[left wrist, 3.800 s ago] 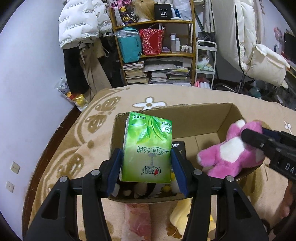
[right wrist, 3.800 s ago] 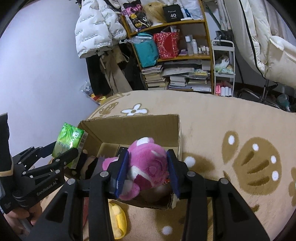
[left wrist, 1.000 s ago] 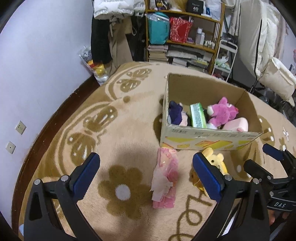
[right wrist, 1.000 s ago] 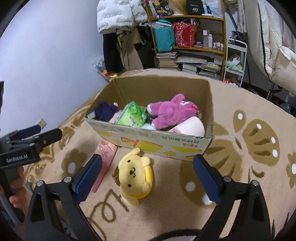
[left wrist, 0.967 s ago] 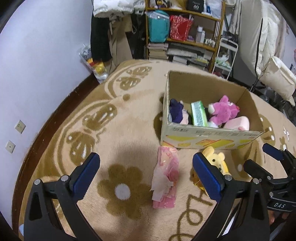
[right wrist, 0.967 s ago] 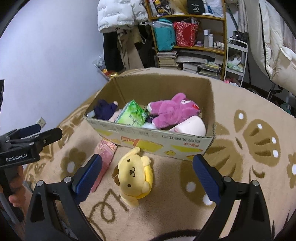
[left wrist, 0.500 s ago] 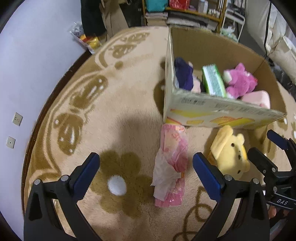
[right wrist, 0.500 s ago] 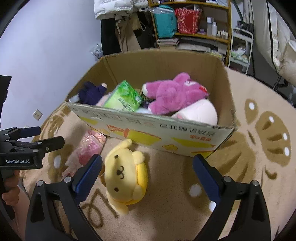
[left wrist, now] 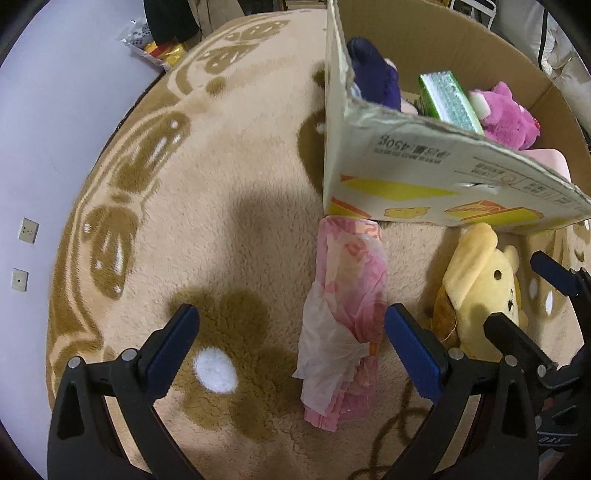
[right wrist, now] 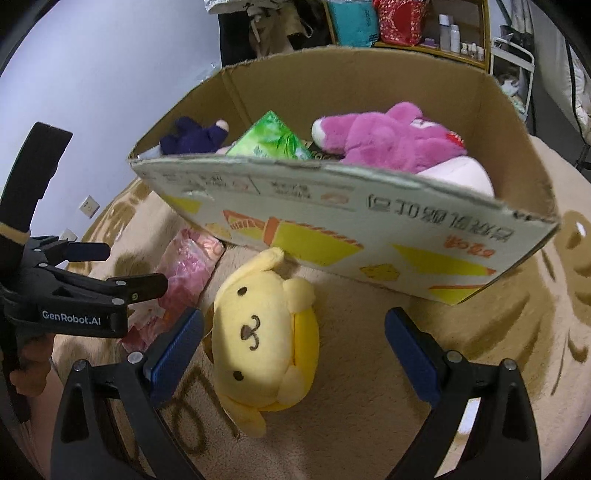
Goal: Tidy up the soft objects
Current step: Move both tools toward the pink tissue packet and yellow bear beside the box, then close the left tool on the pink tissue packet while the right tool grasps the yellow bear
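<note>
A cardboard box [left wrist: 436, 173] [right wrist: 332, 218] on the rug holds a pink plush [right wrist: 391, 136], a green tissue pack [right wrist: 269, 144] [left wrist: 448, 98] and a dark blue plush [right wrist: 192, 138]. A pink tissue pack [left wrist: 345, 317] [right wrist: 184, 266] and a yellow dog plush [right wrist: 264, 343] [left wrist: 480, 284] lie on the rug in front of the box. My left gripper [left wrist: 291, 349] is open and empty, low over the pink pack, which lies between its fingers. My right gripper [right wrist: 293, 352] is open and empty, with the yellow plush between its fingers, nearer the left one.
A beige rug [left wrist: 207, 206] with brown flower patterns covers the floor. A purple wall [left wrist: 40, 122] with sockets runs along the left. A cluttered shelf [right wrist: 417, 26] and hanging coats stand behind the box.
Both grippers have let go of the green pack and pink plush, now in the box, drawn back, and come down closer over the pink pack and the yellow plush.
</note>
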{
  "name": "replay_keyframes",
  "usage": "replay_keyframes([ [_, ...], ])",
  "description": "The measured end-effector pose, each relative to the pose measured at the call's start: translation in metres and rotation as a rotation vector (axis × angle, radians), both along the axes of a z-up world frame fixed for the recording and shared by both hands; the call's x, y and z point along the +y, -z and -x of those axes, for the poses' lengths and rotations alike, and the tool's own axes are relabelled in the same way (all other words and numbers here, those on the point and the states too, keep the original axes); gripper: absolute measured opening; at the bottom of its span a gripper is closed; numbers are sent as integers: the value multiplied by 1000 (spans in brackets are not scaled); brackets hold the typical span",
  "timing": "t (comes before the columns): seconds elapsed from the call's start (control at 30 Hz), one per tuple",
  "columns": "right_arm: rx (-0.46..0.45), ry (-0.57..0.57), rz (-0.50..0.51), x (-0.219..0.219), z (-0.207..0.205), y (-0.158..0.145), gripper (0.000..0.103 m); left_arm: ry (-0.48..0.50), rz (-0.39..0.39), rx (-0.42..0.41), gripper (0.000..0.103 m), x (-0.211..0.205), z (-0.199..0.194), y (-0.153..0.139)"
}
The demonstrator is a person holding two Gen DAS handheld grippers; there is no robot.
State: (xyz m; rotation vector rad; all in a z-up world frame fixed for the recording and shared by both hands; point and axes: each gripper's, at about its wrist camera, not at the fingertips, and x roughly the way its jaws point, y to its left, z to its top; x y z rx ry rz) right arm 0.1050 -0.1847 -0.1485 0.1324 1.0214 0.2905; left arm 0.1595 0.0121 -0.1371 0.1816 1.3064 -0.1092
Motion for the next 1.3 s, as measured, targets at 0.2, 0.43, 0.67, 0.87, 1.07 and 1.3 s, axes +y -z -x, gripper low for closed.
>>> replay_keyframes([
  [0.2, 4, -47, 56, 11, -1, 9, 102, 16, -3, 37, 99, -6, -4, 9],
  [0.43, 26, -62, 58, 22, -5, 18, 102, 20, 7, 76, 99, -11, -8, 16],
  [0.67, 46, -81, 73, 33, -5, 28, 102, 6, 24, 107, 99, -6, -15, 26],
  [0.87, 58, -89, 94, 40, -3, 37, 102, 5, 13, 117, 99, -3, -24, 40],
  [1.07, 48, -92, 84, 37, -3, 36, 102, 30, 8, 116, 82, -14, -24, 55],
  [1.3, 31, -123, 84, 38, 2, 31, 80, 49, 20, 106, 53, -21, -22, 60],
])
